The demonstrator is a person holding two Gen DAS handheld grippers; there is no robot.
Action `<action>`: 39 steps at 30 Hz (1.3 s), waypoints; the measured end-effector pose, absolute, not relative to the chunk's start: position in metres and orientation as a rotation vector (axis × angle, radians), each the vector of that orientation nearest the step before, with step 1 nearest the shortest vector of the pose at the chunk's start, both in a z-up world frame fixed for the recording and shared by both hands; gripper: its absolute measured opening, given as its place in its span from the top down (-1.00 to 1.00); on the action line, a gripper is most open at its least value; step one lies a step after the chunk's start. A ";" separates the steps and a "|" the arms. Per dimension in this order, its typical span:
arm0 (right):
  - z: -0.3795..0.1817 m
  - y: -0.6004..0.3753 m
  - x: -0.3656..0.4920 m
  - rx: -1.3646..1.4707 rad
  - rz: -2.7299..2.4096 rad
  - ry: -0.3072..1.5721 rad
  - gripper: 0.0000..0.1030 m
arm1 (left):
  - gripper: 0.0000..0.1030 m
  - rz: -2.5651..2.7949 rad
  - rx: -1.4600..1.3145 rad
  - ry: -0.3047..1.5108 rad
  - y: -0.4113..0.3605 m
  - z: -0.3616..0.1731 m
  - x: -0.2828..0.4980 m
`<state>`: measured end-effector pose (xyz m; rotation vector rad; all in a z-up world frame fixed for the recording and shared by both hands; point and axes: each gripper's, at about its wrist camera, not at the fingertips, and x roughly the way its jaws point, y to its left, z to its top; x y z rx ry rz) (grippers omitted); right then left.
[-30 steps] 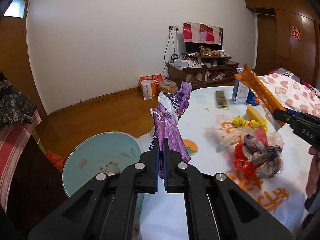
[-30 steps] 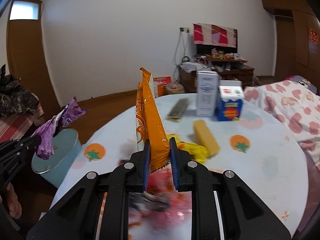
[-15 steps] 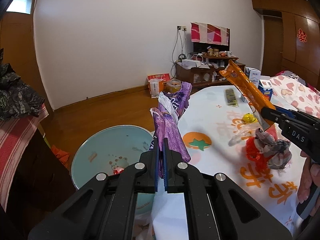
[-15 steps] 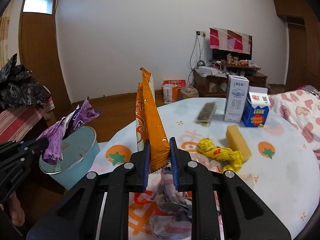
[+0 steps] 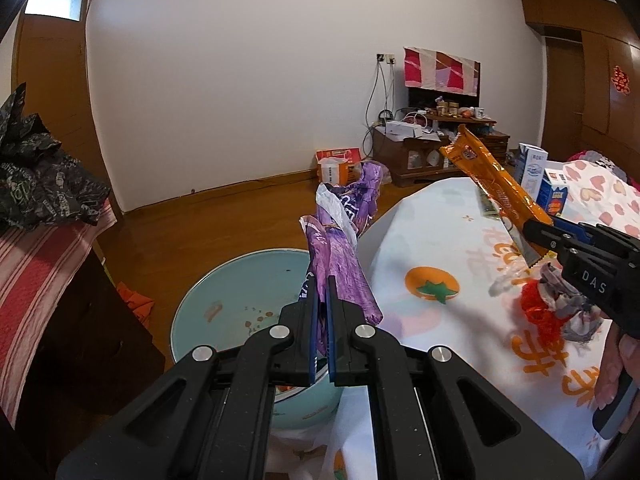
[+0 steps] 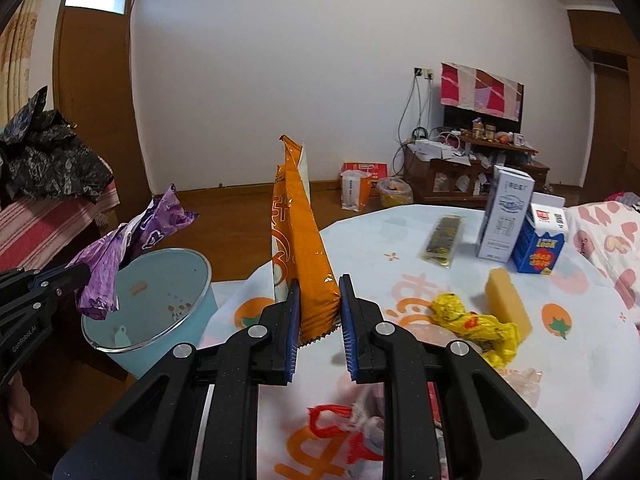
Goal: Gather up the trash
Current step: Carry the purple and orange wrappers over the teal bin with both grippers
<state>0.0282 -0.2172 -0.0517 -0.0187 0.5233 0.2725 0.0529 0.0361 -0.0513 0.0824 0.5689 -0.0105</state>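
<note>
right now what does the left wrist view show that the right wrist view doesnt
Only the left wrist view shows the bin's whole inner floor from above, the right claw from the side, and the right hand on its handle.

Only the right wrist view shows the crumpled yellow wrapper, the yellow block, and the left claw from the side.

Both show the purple wrapper in the left claw, the orange packet in the right claw, the cartons and the table.

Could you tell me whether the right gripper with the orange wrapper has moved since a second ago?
Yes. The right gripper, shut on the orange wrapper, has shifted left along the table toward the blue bin.
</note>
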 end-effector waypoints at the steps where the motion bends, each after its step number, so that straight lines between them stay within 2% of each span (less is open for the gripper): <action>1: -0.052 -0.214 0.029 -0.024 0.277 0.524 0.62 | 0.94 -0.007 0.082 0.569 0.038 -0.052 0.053; 39: -0.072 -0.127 0.059 -0.123 0.409 0.564 0.62 | 0.94 0.139 0.060 0.592 0.103 -0.060 0.053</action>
